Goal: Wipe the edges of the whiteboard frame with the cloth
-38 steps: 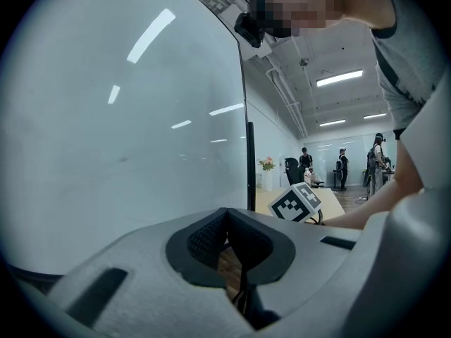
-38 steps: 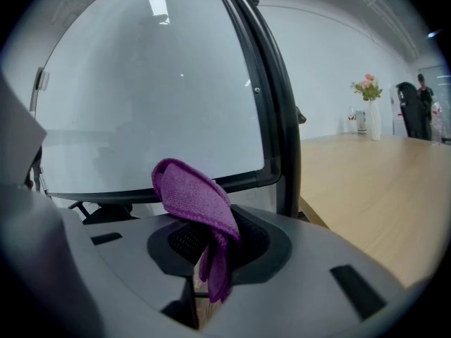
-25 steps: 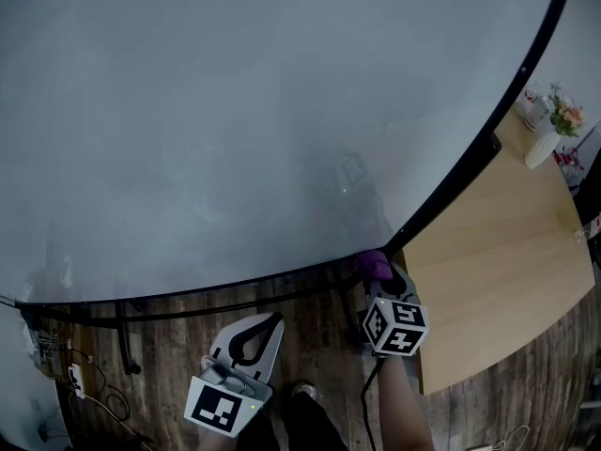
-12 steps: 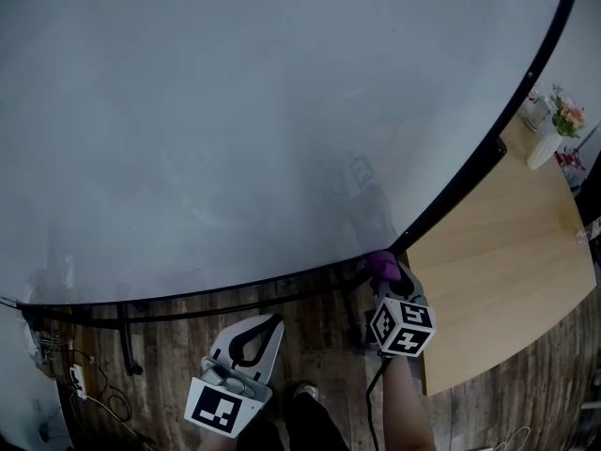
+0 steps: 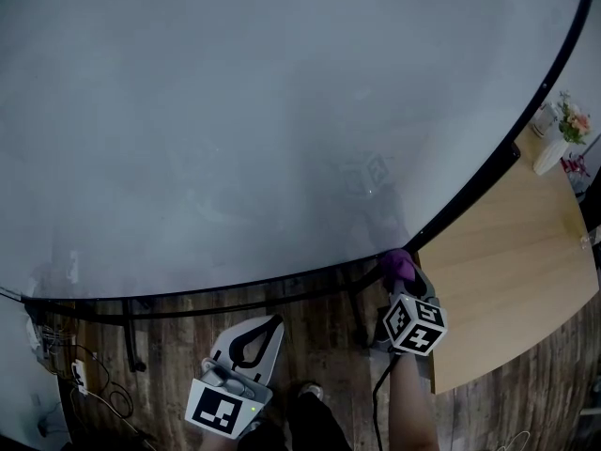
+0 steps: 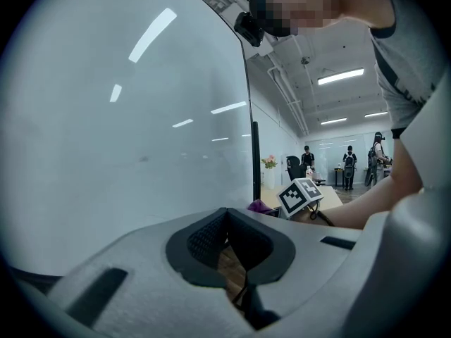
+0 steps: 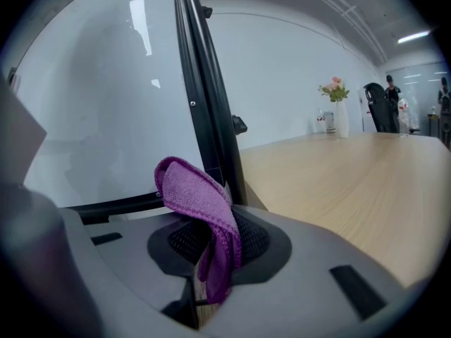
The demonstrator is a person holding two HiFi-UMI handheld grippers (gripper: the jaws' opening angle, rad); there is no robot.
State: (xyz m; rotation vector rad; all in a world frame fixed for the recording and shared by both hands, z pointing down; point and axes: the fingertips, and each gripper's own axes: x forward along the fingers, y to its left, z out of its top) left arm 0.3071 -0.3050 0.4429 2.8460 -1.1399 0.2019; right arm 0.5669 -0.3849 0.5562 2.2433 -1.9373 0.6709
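R hand-held gripper [image 5: 402, 278] is clenched on the purple cloth [image 5: 396, 262]. In the right gripper view the cloth [image 7: 201, 203] is pinched between the jaws, with a fold standing up past the tips. That fold sits right at the whiteboard frame [image 5: 235, 289], at the lower corner where the bottom rail meets the side rail. I can't tell whether it's pressing on the rail or just beside it.

L hand-held gripper [image 5: 263, 332] hangs low & well back from the board. Its jaws are closed w/ nothing between them, so it's idle.

Progress is my read only. The corner position suggests the wipe is mid-way, at a turn from one rail to the next. The side rail [image 7: 211, 118] runs up and away, just ahead of the R gripper tips, and looks like the obvious next stretch. The frame shows no marks or streaks, so I can't say which rails are done. The desk [image 5: 507, 271] butts in close on the R gripper's outer side, so there's little room there.
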